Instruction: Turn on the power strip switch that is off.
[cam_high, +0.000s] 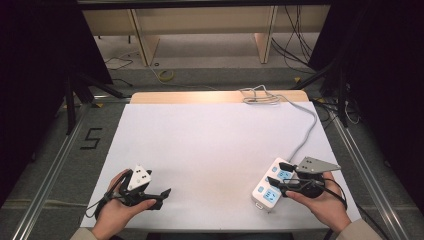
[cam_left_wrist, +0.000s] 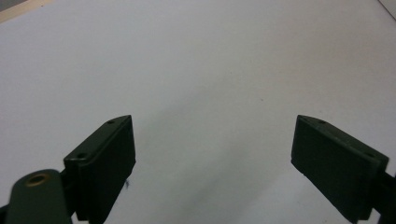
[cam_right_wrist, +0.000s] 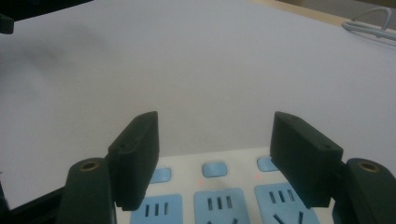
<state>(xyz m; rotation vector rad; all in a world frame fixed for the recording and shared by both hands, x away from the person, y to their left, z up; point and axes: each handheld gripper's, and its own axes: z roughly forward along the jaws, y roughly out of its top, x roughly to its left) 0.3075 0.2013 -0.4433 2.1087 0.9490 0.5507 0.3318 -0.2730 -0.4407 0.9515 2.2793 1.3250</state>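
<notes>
Power strip (cam_high: 272, 186) partly hidden under right hand-held gripper (cam_high: 284, 175), cable (cam_high: 305, 131) trailing off table

My table (cam_high: 215, 135) is covered by a white sheet, with a strip of pale wood (cam_high: 200, 96) bare along its far edge at twelve o'clock. Beyond it, grey floor (cam_high: 210, 70) runs to light wooden furniture legs (cam_high: 142, 42). Loose cables (cam_high: 295, 42) trail across the floor at one o'clock, and a yellowish coil (cam_high: 166, 75) lies at eleven. Black curtains (cam_high: 35, 65) close in at nine and three. Metal rails (cam_high: 47, 172) flank me, and a "5" in black tape (cam_high: 91, 138) marks the floor at ten o'clock.
</notes>
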